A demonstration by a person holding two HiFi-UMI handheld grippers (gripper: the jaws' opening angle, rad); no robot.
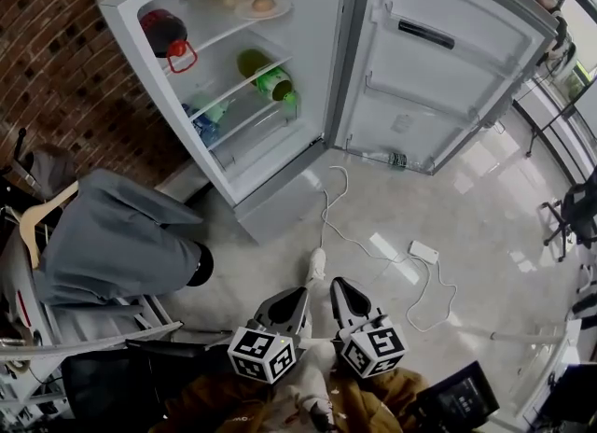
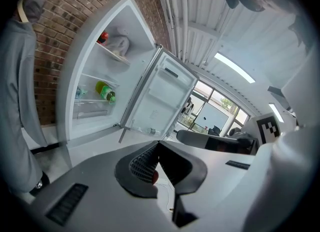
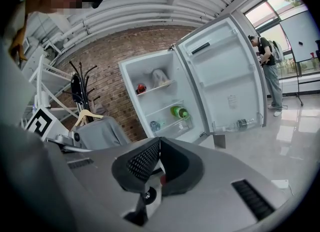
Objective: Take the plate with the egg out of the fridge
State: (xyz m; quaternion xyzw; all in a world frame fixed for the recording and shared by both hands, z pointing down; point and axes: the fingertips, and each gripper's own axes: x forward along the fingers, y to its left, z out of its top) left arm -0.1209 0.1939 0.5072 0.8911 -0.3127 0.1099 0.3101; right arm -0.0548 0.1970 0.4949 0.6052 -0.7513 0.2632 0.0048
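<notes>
A grey jacket (image 1: pixel 121 235) on a wooden hanger hangs at the left, just beside the open white fridge (image 1: pixel 275 205). On the fridge's top shelf a dark red jar (image 1: pixel 164 30) sits left of the pale round plate with the brown egg (image 1: pixel 263 6). One shelf lower lies a green plastic bottle (image 1: pixel 269 80), its label too small to read. The plate is well apart from both tools, far ahead across the floor. The left gripper (image 1: pixel 303 291) and the right gripper (image 1: pixel 338 286) sit side by side, each with its jaws pressed together on nothing. The white fridge door (image 1: pixel 448 58) stands wide to the right, leaving the shelf front unobstructed. A white cable with a white power brick (image 1: pixel 423 252) trails over the glossy pale floor (image 1: pixel 485 216) between the fridge and the grippers.
</notes>
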